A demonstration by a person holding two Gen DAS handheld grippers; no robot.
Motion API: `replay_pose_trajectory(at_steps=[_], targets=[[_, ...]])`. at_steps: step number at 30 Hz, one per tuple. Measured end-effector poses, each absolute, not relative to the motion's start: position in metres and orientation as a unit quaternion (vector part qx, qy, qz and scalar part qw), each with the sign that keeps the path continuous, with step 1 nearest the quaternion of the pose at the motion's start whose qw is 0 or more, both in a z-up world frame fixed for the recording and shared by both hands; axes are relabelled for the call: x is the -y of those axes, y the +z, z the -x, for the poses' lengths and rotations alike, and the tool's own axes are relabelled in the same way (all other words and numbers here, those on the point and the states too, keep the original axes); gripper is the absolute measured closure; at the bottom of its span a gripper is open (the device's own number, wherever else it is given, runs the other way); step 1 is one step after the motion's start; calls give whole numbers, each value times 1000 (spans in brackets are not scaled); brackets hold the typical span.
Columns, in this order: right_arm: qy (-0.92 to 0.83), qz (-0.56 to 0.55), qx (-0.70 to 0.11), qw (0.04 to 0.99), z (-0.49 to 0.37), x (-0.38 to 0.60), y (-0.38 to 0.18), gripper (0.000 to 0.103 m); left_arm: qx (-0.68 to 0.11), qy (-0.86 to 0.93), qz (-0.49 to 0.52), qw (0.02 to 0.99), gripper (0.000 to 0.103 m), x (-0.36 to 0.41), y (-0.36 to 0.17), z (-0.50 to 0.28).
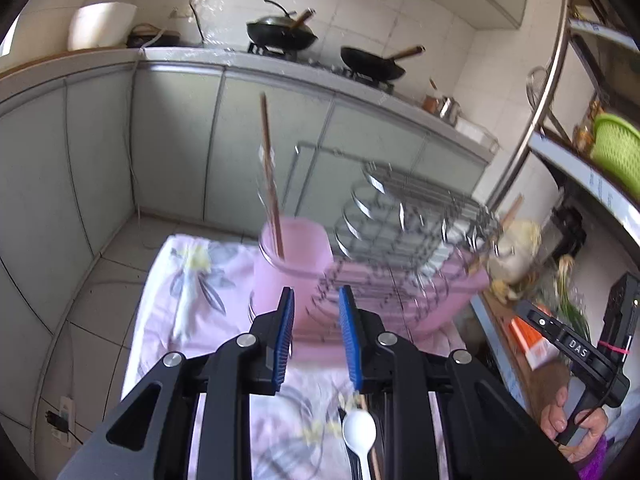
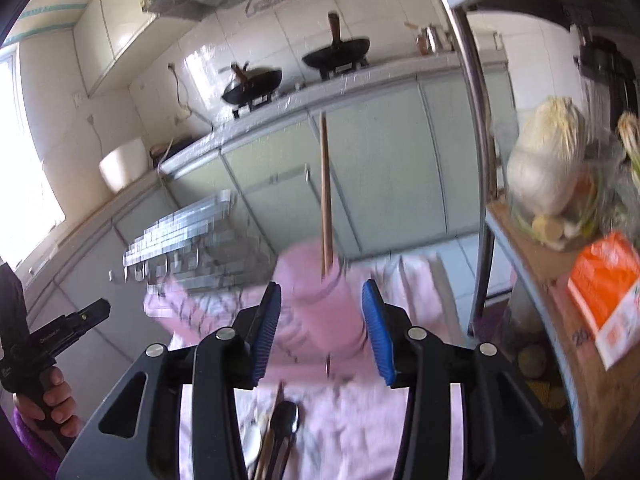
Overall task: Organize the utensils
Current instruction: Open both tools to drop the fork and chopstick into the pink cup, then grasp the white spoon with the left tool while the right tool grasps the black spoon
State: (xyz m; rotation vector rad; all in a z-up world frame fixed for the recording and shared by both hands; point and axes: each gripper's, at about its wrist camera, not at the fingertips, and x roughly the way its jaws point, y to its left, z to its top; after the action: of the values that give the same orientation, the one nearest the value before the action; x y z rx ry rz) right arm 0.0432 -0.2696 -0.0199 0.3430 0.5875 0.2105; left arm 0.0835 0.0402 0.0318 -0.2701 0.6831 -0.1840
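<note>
Both grippers, left gripper [image 1: 316, 312] and right gripper [image 2: 320, 312], hover with jaws released, grasping nothing; white spoon [image 1: 359, 432] lies on the bench; likely next, gripping it for the pink cup [image 1: 292, 272] holding chopsticks [image 1: 272, 184].

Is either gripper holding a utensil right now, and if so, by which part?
Nothing is held. Left gripper and right gripper are open and empty; the white spoon lies on the cloth.

Two woks [image 1: 282, 30] are seen on the stove. One pink utensil cup [image 1: 294, 264] is counted, with one wooden chopstick [image 1: 272, 178] standing in it. One white plastic spoon [image 1: 359, 434] and one metal spoon [image 2: 285, 420] are seen on the cloth. One wire dish rack [image 1: 404, 216] is counted.
</note>
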Motion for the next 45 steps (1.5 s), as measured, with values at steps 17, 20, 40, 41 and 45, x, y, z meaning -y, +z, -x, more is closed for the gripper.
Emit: replay_pose_trajectory(at_steps=[17,20,40,41,45], targets=[[153,-186,-424,873,-26,244,-114,60,-520,-169,152,823,81,20,-93,-79],[163,-196,-435,863,-26,246,-124,60,-539,-164,144,814,81,28,-108,-82],[180,-214,-458,844,-38,249,-148,60,-539,-123,81,829,81,64,-129,-97],[180,-212,-459,844,-39,248,-148,60,-535,-126,76,832,86,63,-127,-96],[181,-208,-464,842,-40,245,-150,60,-522,-138,71,839,100,56,-120,-91]])
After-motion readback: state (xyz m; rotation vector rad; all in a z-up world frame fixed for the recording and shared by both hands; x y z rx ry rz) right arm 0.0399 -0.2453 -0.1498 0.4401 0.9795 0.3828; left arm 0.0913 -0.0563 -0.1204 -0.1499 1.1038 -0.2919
